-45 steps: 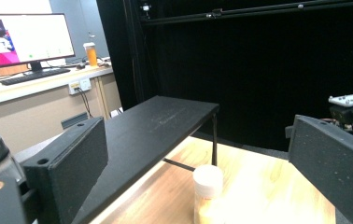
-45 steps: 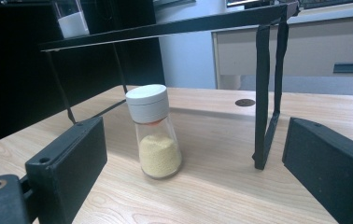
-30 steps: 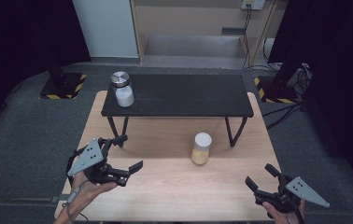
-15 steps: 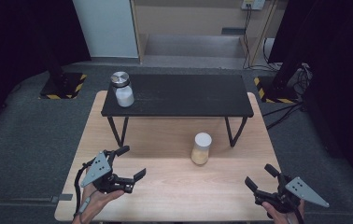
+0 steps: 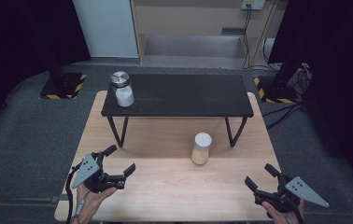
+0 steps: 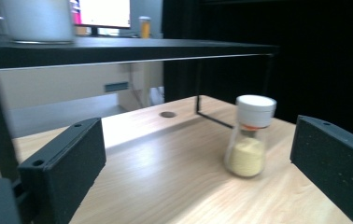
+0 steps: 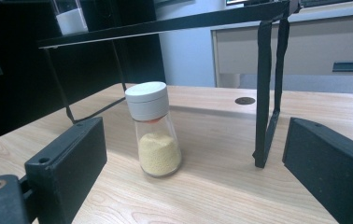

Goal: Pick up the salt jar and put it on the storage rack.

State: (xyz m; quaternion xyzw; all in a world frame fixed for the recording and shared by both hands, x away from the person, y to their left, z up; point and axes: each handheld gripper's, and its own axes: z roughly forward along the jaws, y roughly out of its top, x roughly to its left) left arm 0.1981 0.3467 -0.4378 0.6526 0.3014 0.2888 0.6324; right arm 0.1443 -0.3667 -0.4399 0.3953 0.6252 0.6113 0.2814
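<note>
Standing on the wooden counter point(image 5: 165, 186) is a small glass jar point(image 5: 201, 148) with a white cap and yellow powder in its bottom part. It stands upright, near the middle of the counter, just in front of a low black shelf point(image 5: 184, 95) that stands on thin black legs. The jar is close to the shelf's right front leg.

The left claw point(image 5: 121, 164) sits low at the left front corner of the counter, held in a person's hand point(image 5: 89, 200). Its jaws have just been opening and they are spread wide, with nothing between them. In the left gripper view the jar point(image 6: 250, 136) stands farther off on the wood, in the gap seen between the two black jaws, touching neither, and looks a bit blurry.

The right claw point(image 5: 261, 175) sits at the right front corner. Its jaws are spread wide too and hold nothing. In the right gripper view the jar point(image 7: 153, 129) stands out in front on the wood, well apart from both jaws, and the black leg point(image 7: 268, 93) rises to its right.

On the left end of the black shelf stands a second jar point(image 5: 122, 88). It has a shiny metal lid and white powder inside. It is far from both claws.
</note>
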